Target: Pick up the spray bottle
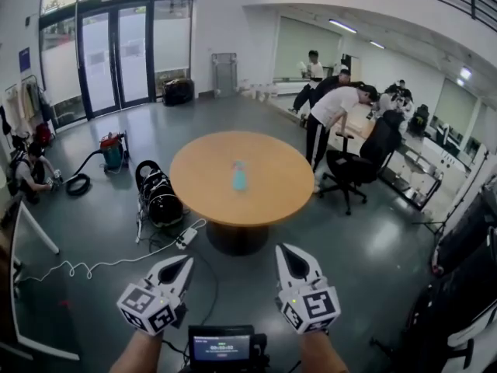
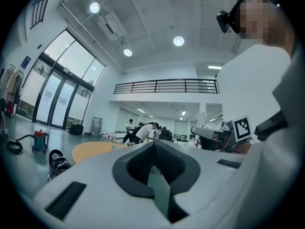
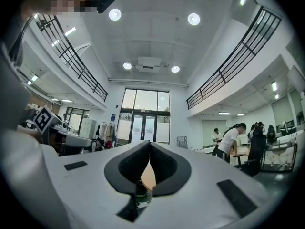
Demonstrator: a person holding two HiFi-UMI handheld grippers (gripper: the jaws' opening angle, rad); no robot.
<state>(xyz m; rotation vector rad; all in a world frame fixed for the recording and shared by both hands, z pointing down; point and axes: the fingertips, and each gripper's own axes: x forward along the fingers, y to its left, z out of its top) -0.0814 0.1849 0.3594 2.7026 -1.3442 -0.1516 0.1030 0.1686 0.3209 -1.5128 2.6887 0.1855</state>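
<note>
A light blue spray bottle (image 1: 239, 176) stands upright near the middle of a round wooden table (image 1: 210, 200) in the head view. Both grippers hang well short of the table, over the floor in front of it. My left gripper (image 1: 185, 261) is shut with nothing in it, and so is my right gripper (image 1: 284, 250). In the left gripper view the left gripper (image 2: 153, 143) has its jaws together, and the table (image 2: 93, 150) shows far off at the left with the bottle (image 2: 113, 147) as a tiny speck. The right gripper (image 3: 148, 145) is empty too; orange tabletop shows through its lower gap.
A black office chair (image 1: 353, 169) stands right of the table, with several people (image 1: 330, 111) at desks behind it. Left of the table lie a black bag (image 1: 159, 196), a power strip with a white cable (image 1: 116, 261) and a vacuum cleaner (image 1: 113, 151). A person (image 1: 29, 173) crouches far left.
</note>
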